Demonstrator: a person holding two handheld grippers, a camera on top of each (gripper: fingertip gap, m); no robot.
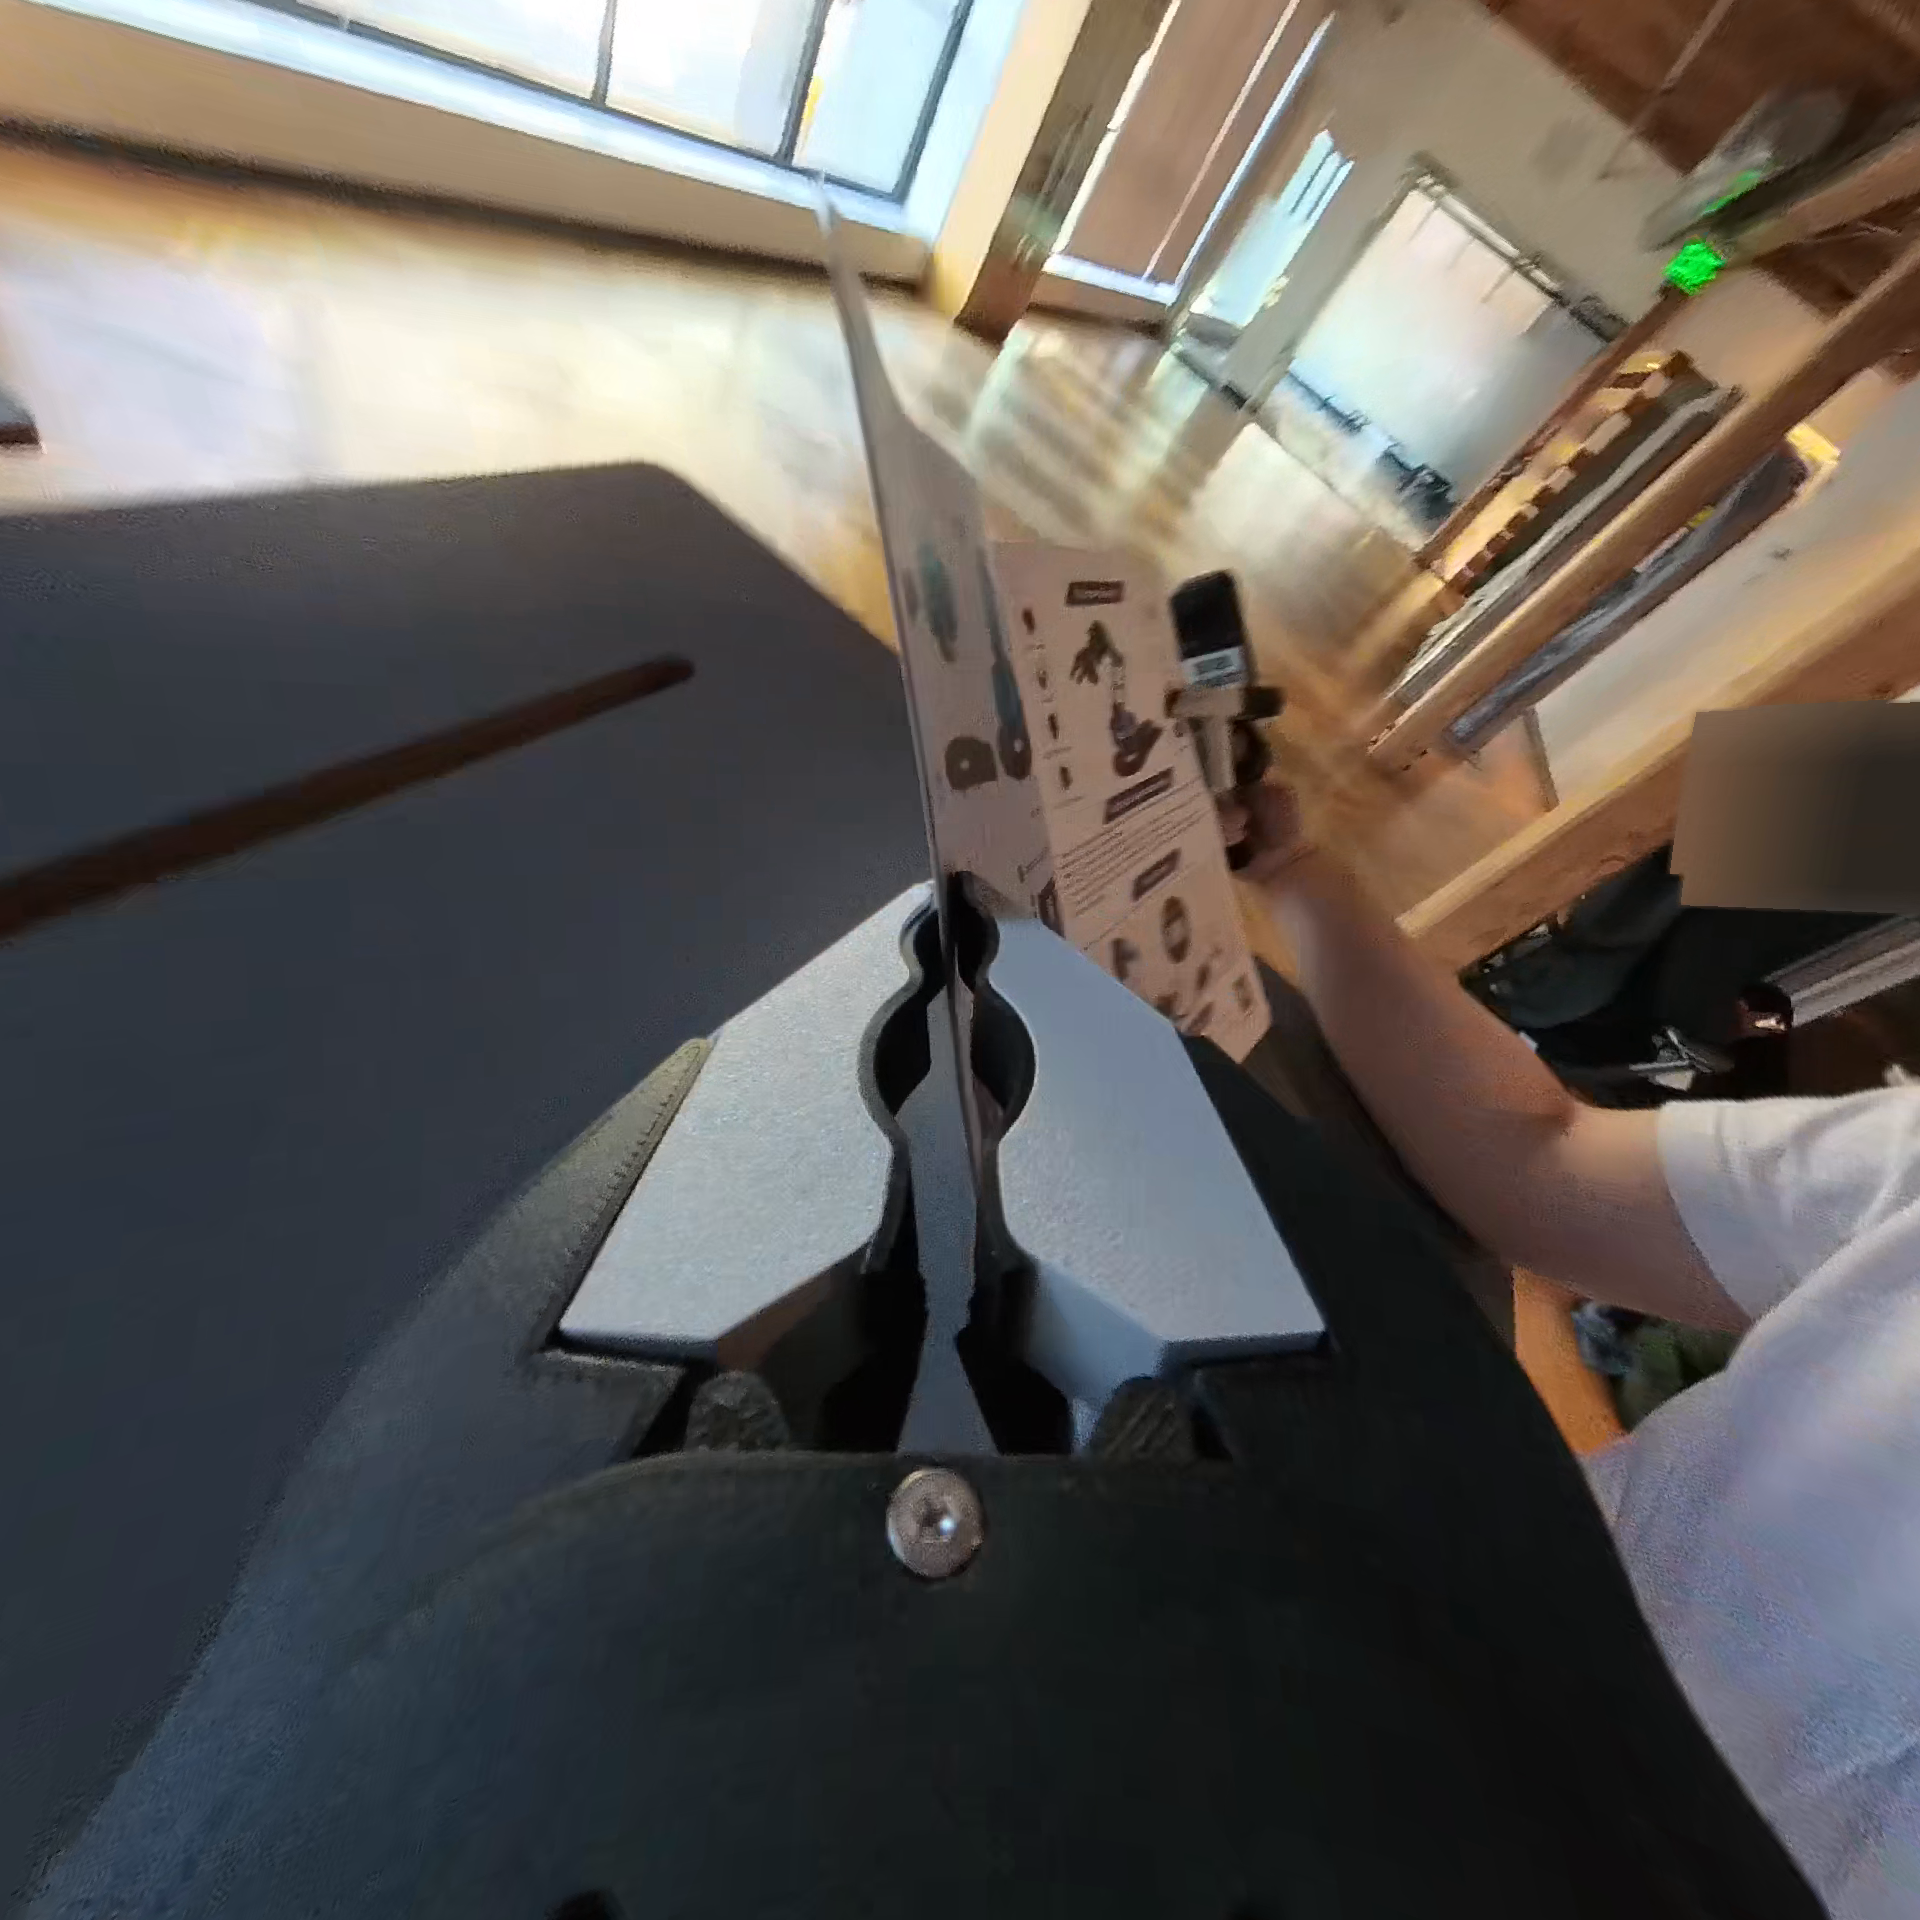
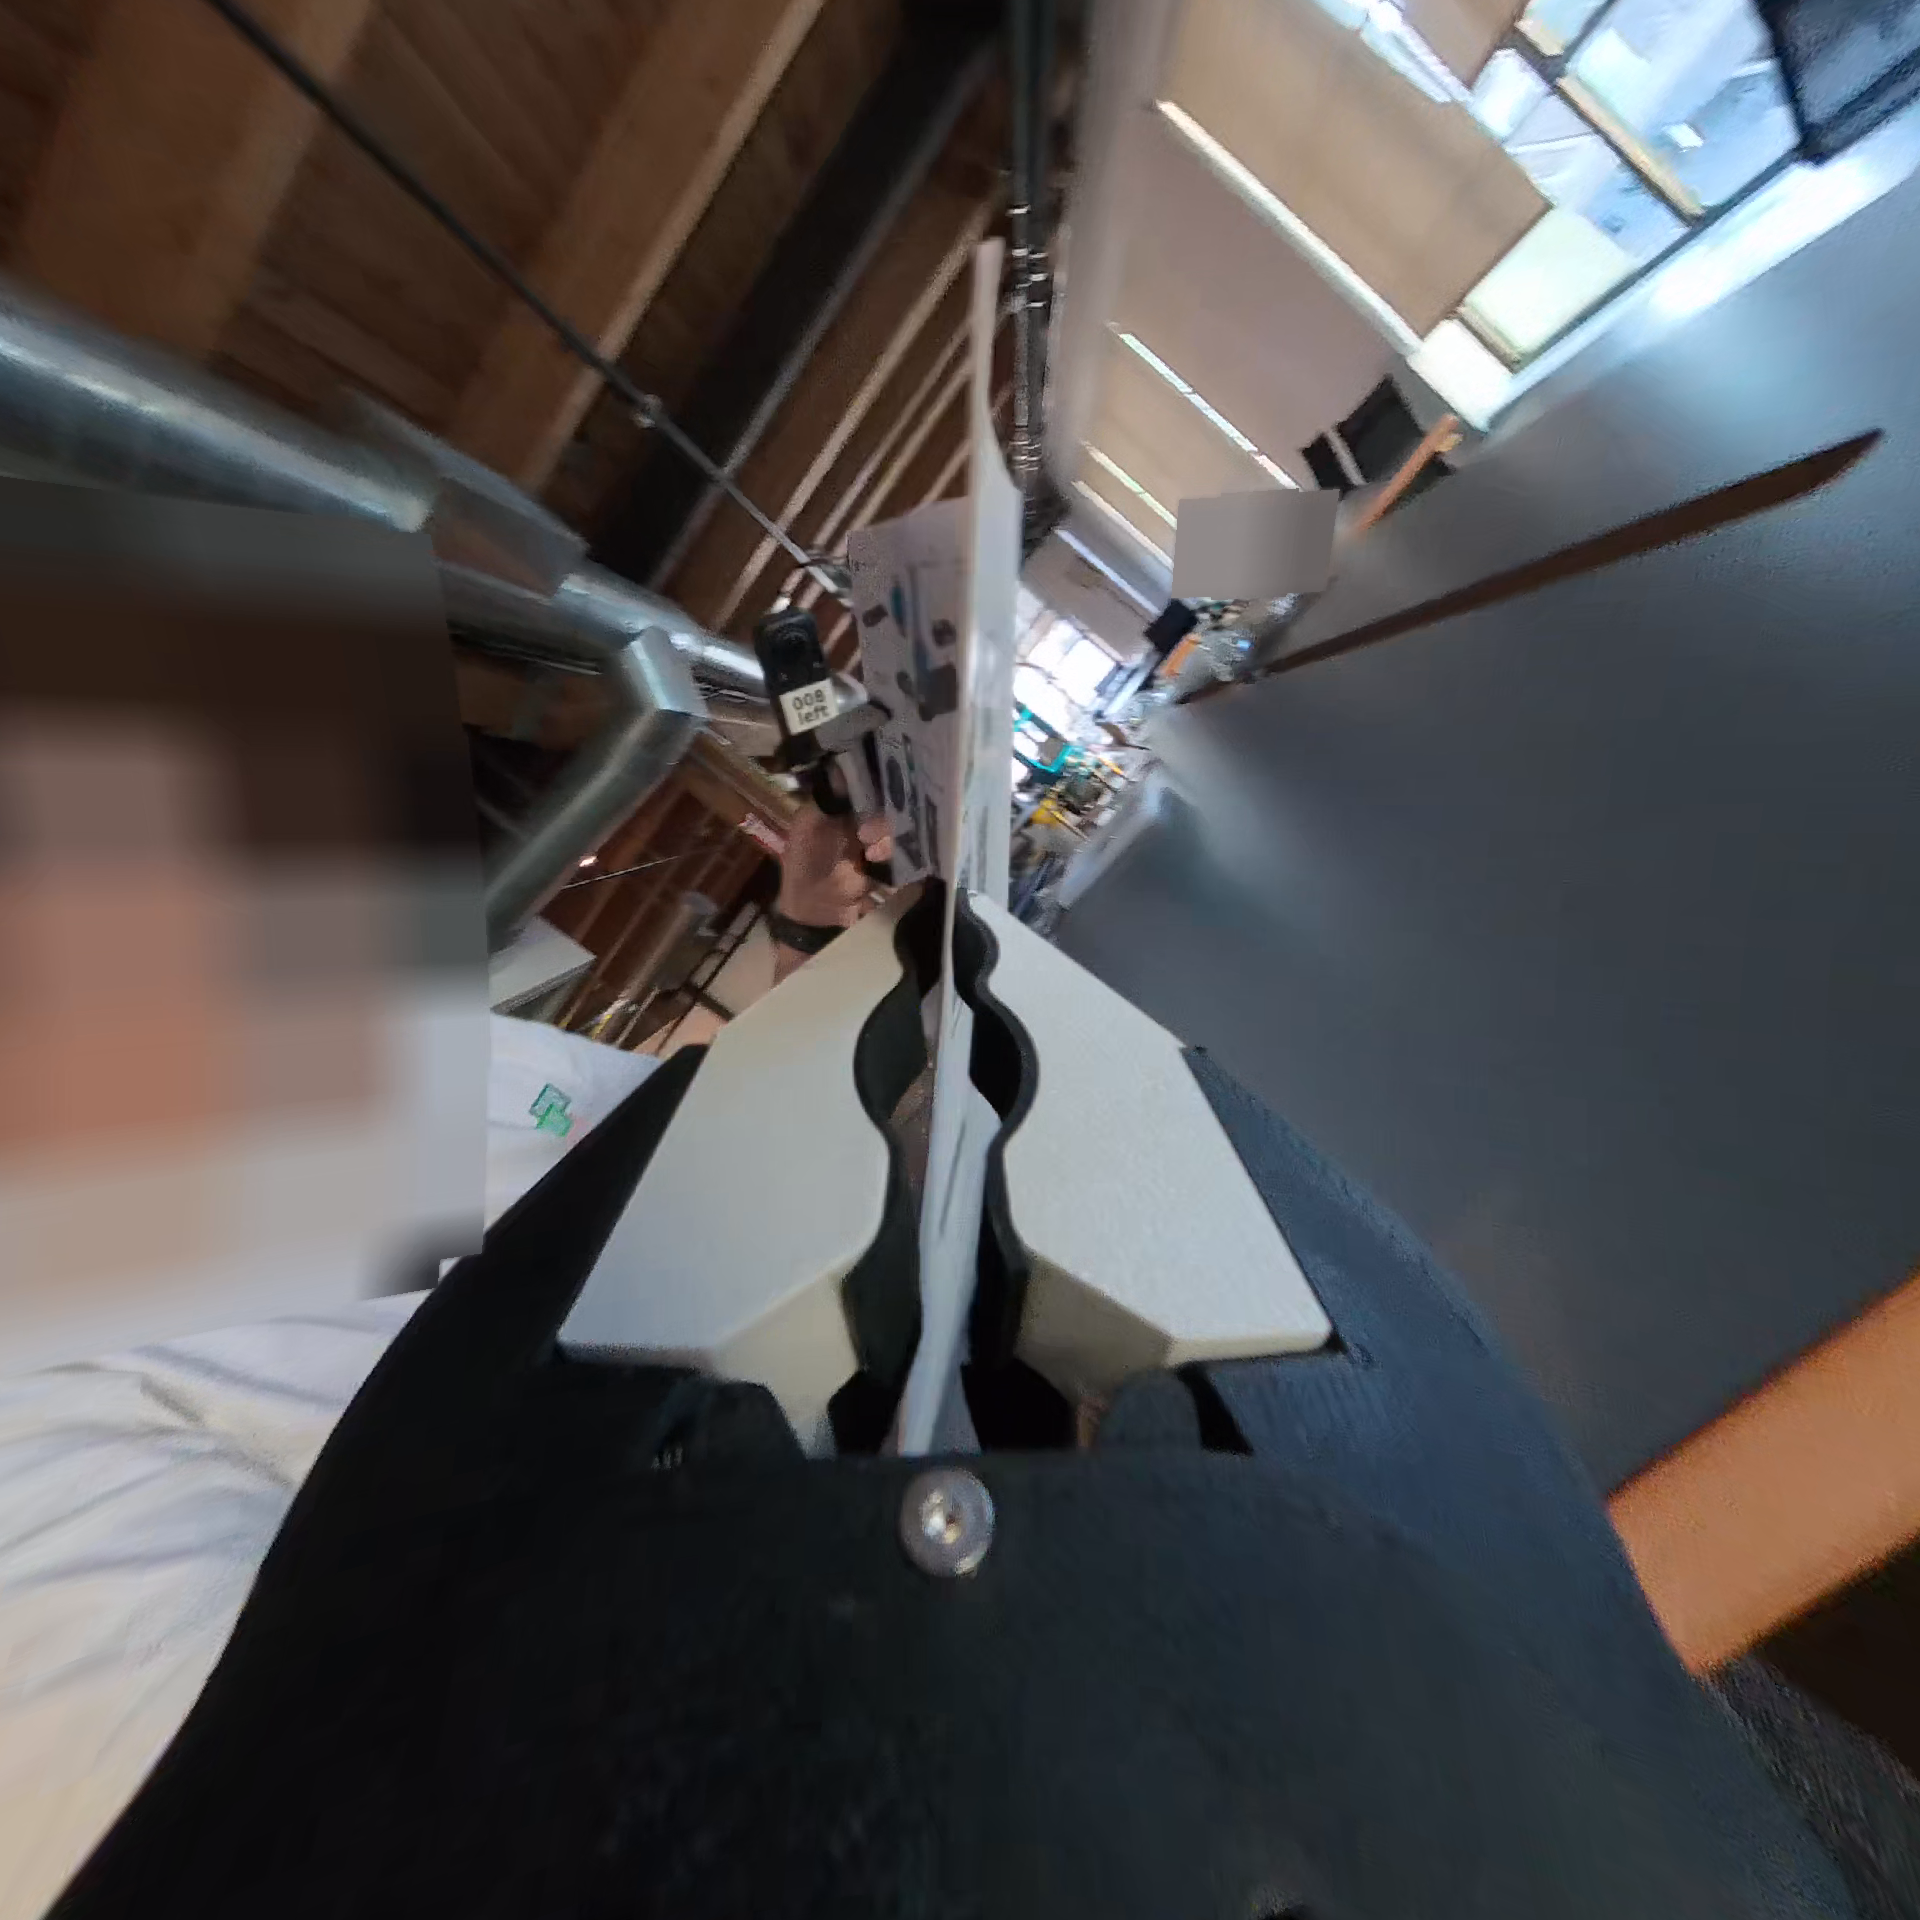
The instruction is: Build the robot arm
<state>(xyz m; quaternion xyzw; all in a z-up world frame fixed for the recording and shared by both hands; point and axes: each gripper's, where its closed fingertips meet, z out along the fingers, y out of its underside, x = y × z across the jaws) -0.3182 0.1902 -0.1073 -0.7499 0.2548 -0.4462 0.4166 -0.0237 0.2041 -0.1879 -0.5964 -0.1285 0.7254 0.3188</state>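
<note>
My left gripper (image 1: 951,914) is shut on the edge of a thin printed paper sheet (image 1: 1101,748), white with dark pictures, seen almost edge-on and held up in the air. My right gripper (image 2: 951,914) is shut on another edge of the same paper sheet (image 2: 914,665), which bends between the two. Each gripper shows in the other's view behind the sheet: the right one (image 1: 1216,707) in a hand, the left one (image 2: 821,717) in a hand. Both are raised above a dark grey table (image 1: 416,779).
The dark grey table (image 2: 1558,935) has a long narrow slot (image 1: 343,779) and a wooden edge (image 2: 1766,1403). A person in a white shirt (image 1: 1787,1403) holds both grippers. Wooden beams, metal ducts (image 2: 260,447) and windows (image 1: 727,73) are behind. Tip to tip, the grippers are about 30 centimeters apart.
</note>
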